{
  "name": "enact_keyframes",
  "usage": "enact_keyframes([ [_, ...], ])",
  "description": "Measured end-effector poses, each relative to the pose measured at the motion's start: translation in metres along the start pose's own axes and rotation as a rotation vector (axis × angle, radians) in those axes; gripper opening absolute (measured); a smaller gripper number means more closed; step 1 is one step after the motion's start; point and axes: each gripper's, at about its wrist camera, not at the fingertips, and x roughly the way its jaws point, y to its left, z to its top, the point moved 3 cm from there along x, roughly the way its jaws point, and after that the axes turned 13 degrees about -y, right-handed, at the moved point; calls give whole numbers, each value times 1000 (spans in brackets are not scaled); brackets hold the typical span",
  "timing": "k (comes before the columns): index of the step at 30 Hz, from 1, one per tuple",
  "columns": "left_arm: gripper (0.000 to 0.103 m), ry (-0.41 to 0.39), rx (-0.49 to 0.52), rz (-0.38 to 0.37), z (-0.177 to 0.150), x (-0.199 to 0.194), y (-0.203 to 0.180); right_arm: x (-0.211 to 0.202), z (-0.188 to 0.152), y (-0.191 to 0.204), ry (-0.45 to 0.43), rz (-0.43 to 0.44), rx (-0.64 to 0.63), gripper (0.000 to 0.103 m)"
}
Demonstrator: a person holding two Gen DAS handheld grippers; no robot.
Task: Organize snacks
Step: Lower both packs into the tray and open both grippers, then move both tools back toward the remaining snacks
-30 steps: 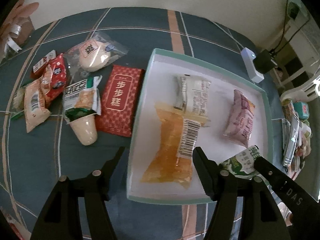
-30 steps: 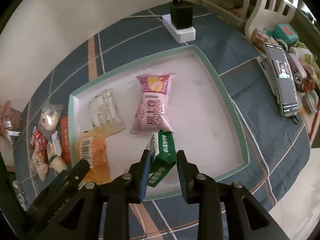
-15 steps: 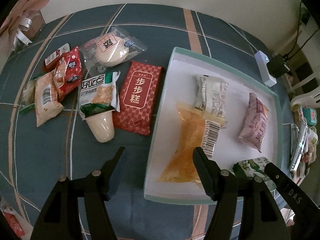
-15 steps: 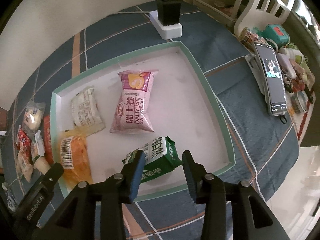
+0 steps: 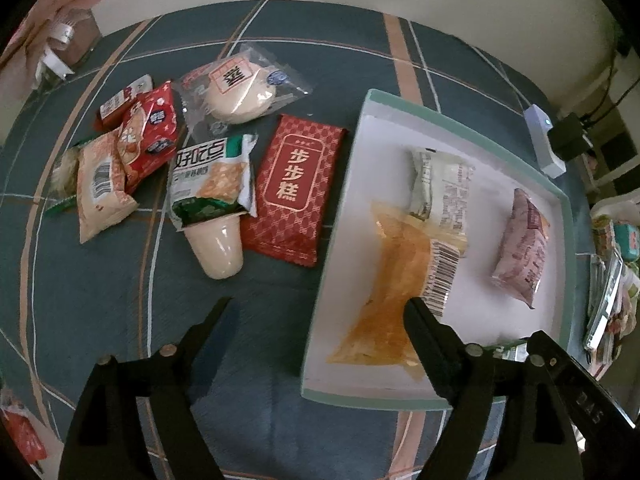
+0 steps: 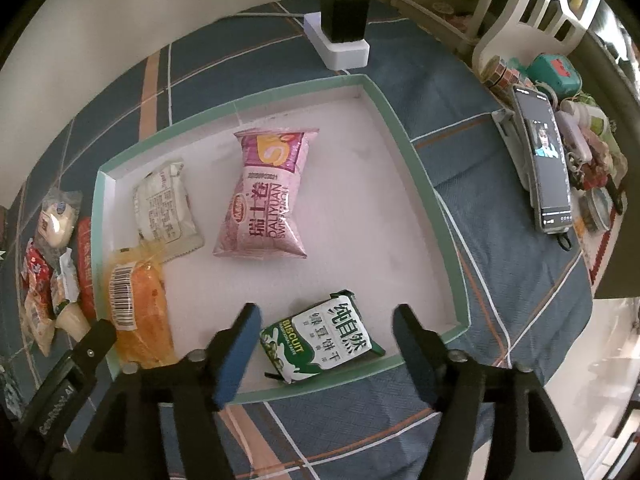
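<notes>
A white tray with a teal rim [image 6: 404,152] holds a pink pack [image 6: 264,200], a white pack [image 6: 166,204], an orange pack [image 6: 140,312] and a green biscuit pack [image 6: 324,340]. The biscuit pack lies flat by the tray's near rim. My right gripper [image 6: 326,312] hangs over it, jaws opening, and the pads do not touch it. My left gripper [image 5: 318,308] is opening above the tablecloth and the tray's left rim [image 5: 340,216], with nothing held. Left of the tray lie a red flat pack [image 5: 296,188], a jelly cup [image 5: 218,244], a cracker pack [image 5: 212,176] and a bun pack [image 5: 240,88].
More small packs [image 5: 148,136] are piled at the far left of the checked cloth. A power strip with a black adapter [image 6: 340,28] sits behind the tray. To the right are a phone on a stand [image 6: 548,160], small clutter and a white chair [image 6: 532,12].
The right gripper opened and let go of the green biscuit pack, which now lies flat in the tray. The left jaws spread wider and that view shifted left toward the loose snacks.
</notes>
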Motion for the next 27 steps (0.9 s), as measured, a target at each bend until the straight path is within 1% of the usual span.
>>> enact_keyframes([
  [1, 91, 2, -5, 8, 0, 1, 2, 0, 0, 1, 2, 6, 1, 83],
  [3, 94, 6, -14, 28, -1, 2, 5, 1, 0, 3, 6, 14, 0, 89],
  [5, 95, 9, -25, 43, -1, 2, 10, 2, -1, 6, 7, 16, -8, 94],
  [7, 95, 11, -34, 51, -3, 1, 14, 3, -2, 9, 6, 14, -15, 102],
  [16, 97, 13, -73, 92, -3, -4, 36, 5, -2, 15, 1, 18, -48, 103],
  [22, 97, 13, -96, 80, 0, -11, 51, 0, -3, 26, -18, 12, -85, 103],
  [25, 97, -1, -99, 93, 6, -12, 58, -3, -5, 36, -22, 34, -108, 103],
  [27, 97, -10, -108, 103, 10, -15, 69, -4, -7, 43, -21, 49, -119, 103],
])
